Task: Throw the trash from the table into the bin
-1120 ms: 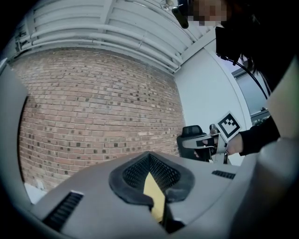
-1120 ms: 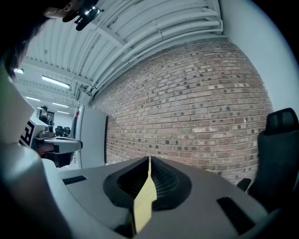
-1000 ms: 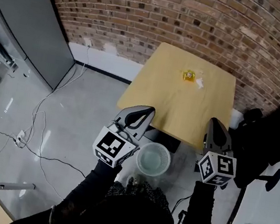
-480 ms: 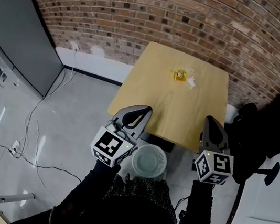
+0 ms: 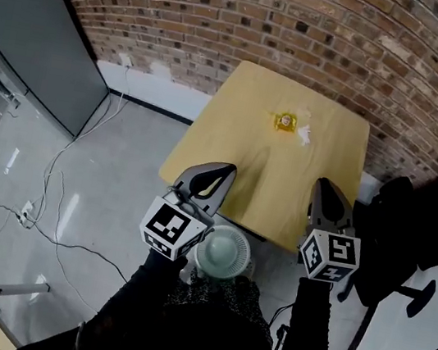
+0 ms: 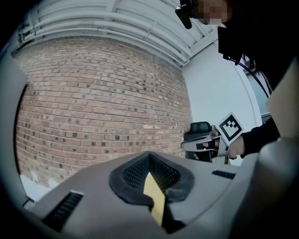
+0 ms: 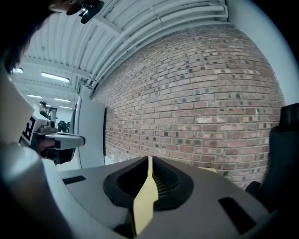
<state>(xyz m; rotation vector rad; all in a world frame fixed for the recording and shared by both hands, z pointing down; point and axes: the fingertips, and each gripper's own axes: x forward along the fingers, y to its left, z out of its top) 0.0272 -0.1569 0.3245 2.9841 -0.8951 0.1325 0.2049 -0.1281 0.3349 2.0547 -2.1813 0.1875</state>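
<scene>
Trash lies untouched at the far end of the table (image 5: 284,181), in the upper middle of the head view: a small yellow wrapper (image 5: 285,121) with a crumpled white scrap (image 5: 302,132) just beside it. Against the frame of a second ago, we see the table reach lower and further left in the picture, so that the tips of both grippers now hang over its near part rather than at its edge. The bin (image 5: 223,253) has slid from the open gap between the grippers to the lower middle, tucked partly under the left one. The left gripper (image 5: 226,170) and the right gripper (image 5: 323,184) have their jaws pressed together with nothing in them, as before. Around the table we find the brick wall (image 5: 310,27) along the top, a grey panel (image 5: 34,39) leaning at upper left, cables (image 5: 59,185) trailing over the pale floor (image 5: 121,162) at left, and a black chair (image 5: 411,219) at the right edge. Nothing stands on the tabletop between the grippers and the trash. The gripper views add what the head view lacks: each shows its own jaws meeting, with only a pale yellow sliver in the slit. The left gripper view catches the other gripper and its marker cube (image 6: 230,128) at right, and the right gripper view shows the ribbed ceiling (image 7: 154,28) with lit strips. Neither gripper view shows the trash or the bin, which we see only from the head.
</scene>
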